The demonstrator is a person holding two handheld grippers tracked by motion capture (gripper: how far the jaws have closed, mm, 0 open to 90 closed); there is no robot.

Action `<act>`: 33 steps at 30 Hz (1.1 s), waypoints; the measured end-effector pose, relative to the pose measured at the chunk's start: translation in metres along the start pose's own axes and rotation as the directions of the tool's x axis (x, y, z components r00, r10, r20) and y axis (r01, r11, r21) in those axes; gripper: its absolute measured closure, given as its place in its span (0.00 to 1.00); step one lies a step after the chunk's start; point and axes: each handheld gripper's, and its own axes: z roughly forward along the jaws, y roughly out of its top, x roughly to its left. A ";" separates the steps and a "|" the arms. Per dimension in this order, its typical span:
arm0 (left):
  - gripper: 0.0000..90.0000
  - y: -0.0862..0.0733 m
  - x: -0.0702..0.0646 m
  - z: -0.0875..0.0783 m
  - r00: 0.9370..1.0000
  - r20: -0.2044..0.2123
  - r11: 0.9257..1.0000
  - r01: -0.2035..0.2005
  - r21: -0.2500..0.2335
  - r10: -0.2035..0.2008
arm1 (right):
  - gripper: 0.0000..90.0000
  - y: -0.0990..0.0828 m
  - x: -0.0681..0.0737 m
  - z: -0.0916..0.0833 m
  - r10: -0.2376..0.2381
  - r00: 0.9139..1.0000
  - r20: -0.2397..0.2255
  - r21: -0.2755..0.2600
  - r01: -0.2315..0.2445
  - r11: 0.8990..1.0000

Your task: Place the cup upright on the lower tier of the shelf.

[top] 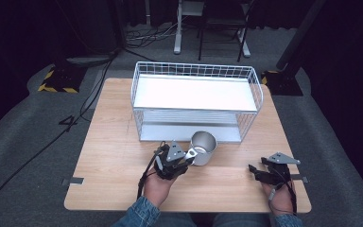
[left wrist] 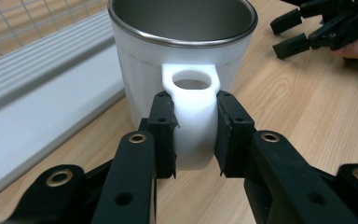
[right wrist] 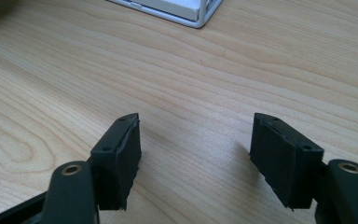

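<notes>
Left gripper point(left wrist: 194, 135) pinches the mug's point(left wrist: 182, 51) handle point(left wrist: 192, 116) beside the wire basket point(top: 196, 101); lifting could swing it. Right gripper point(right wrist: 196, 154) rests open on the table point(right wrist: 214, 70).

No readable text or label appears on anything, seemingly.

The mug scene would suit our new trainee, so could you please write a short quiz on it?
1. True or false: the left gripper clamps the mug by its handle.
2. The right gripper is: A) open, B) shut on the mug.
3. Fill in: the mug stands in front of the wire ____.

Key: 1 true; 2 A; 3 rack.
</notes>
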 end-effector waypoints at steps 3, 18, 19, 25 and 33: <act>0.80 0.003 0.006 -0.003 1.000 -0.008 1.000 0.007 -0.017 -0.007 | 0.38 0.000 0.000 0.000 0.002 1.000 0.002 0.001 -0.002 1.000; 0.80 0.019 0.043 -0.016 0.995 -0.064 0.990 0.070 -0.119 -0.078 | 0.37 0.000 -0.001 0.000 0.010 1.000 0.009 0.003 -0.010 1.000; 0.80 0.020 0.045 -0.016 0.995 -0.067 0.990 0.072 -0.120 -0.080 | 0.37 0.000 -0.001 0.000 0.011 1.000 0.009 0.003 -0.011 1.000; 0.80 0.023 0.058 -0.013 0.990 -0.101 0.987 0.084 -0.134 -0.098 | 0.37 0.000 -0.001 0.000 0.017 1.000 0.009 0.004 -0.017 1.000; 0.80 0.020 0.076 -0.008 0.976 -0.165 0.980 0.114 -0.163 -0.141 | 0.37 0.000 -0.001 0.000 0.018 1.000 0.011 0.004 -0.018 1.000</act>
